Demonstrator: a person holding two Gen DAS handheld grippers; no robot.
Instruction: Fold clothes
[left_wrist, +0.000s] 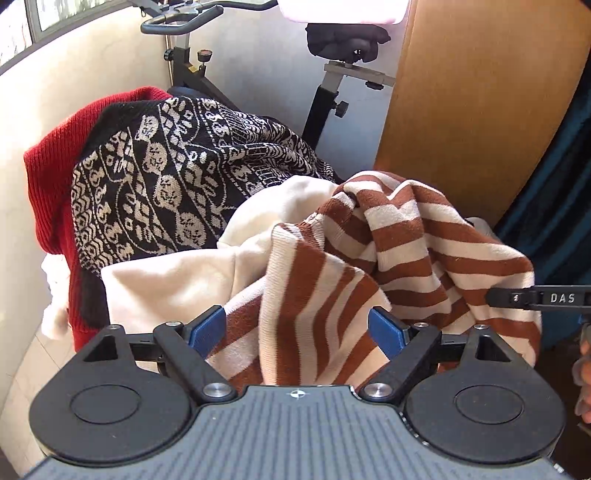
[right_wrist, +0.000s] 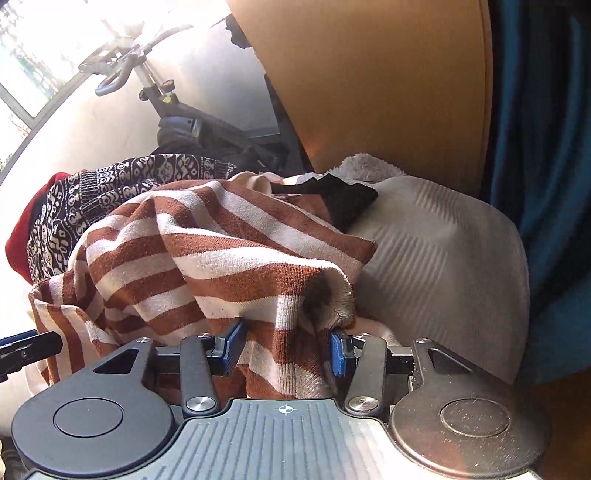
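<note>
Two grippers: both of mine sit low against the same garment, pointing down into the laundry heap.
Garment: the brown-and-cream striped knit sweater (left_wrist: 369, 258) lies crumpled on top of the pile, over a cream fleece piece (left_wrist: 173, 280) and beside a black-and-cream patterned knit (left_wrist: 166, 177) with a red ribbed knit (left_wrist: 51, 177) behind it.
Left gripper (left_wrist: 300, 326): blue pads stand wide apart; a hanging fold of the striped fabric runs between them, but neither pad presses it (so I count nothing as held).
Right gripper (right_wrist: 286, 349): pads part-way apart, striped cloth bunched between them near the ribbed cuff or hem (right_wrist: 343, 295); the cloth looks loose rather than pinched.
Key relation: the sweater lies straight ahead of and under both tools. Its bulk appears to run across from one gripper to the other, with the cuff end by my right hand.
Nearer hand: the right is closer to a clean edge, I judge; the left faces only a mid-fabric fold.
Neighbours: a white ribbed cushion-like piece (right_wrist: 443, 251) touches the sweater's right side, with a tall cardboard panel (right_wrist: 369, 92) behind.
Risk: closing on the fold could also catch the fleece.
</note>
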